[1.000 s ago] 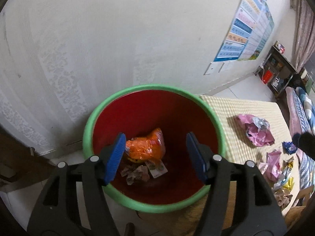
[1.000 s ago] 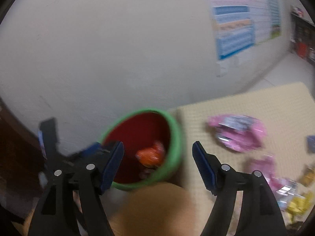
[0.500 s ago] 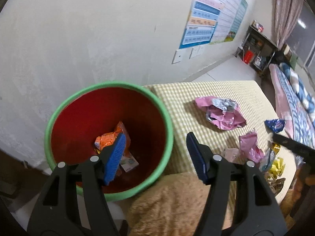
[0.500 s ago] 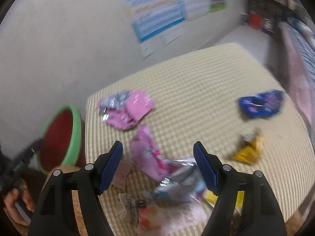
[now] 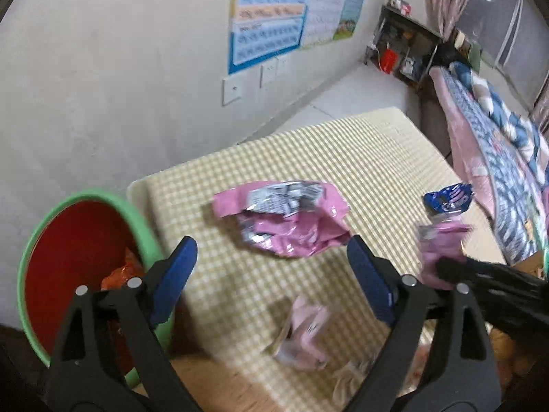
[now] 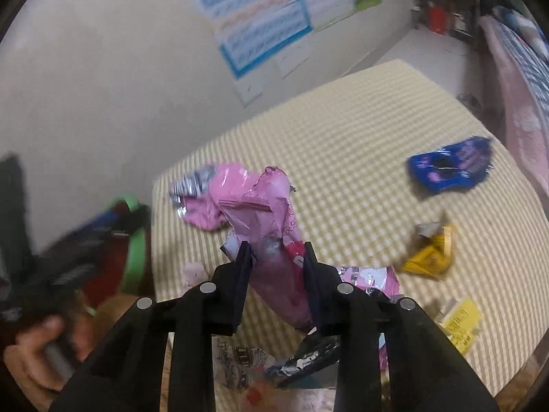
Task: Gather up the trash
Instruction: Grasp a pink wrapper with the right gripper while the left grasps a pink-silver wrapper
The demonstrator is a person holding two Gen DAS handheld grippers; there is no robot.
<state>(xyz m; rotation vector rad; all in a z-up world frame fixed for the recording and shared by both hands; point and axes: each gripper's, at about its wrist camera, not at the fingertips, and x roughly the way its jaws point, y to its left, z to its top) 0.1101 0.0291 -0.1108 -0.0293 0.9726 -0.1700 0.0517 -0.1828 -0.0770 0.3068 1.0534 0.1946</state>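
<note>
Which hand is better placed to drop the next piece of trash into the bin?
Right. The right gripper is closing around a pink wrapper; the left gripper is opening, with nothing between its fingers, beside the green-rimmed bin.

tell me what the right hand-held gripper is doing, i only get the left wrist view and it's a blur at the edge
Observer: The right hand-held gripper has its jaws closing on a crumpled pink wrapper, with a pad against each side of it.
Operator: any trash on the table that i can't see
Observer: Yes, a yellow wrapper lies on the checked cloth, nearer to the camera than the blue wrapper.
Operator: and closer in
Observer: A dark foil wrapper lies near the cloth's near edge, showing low between the gripper's fingers.
</note>
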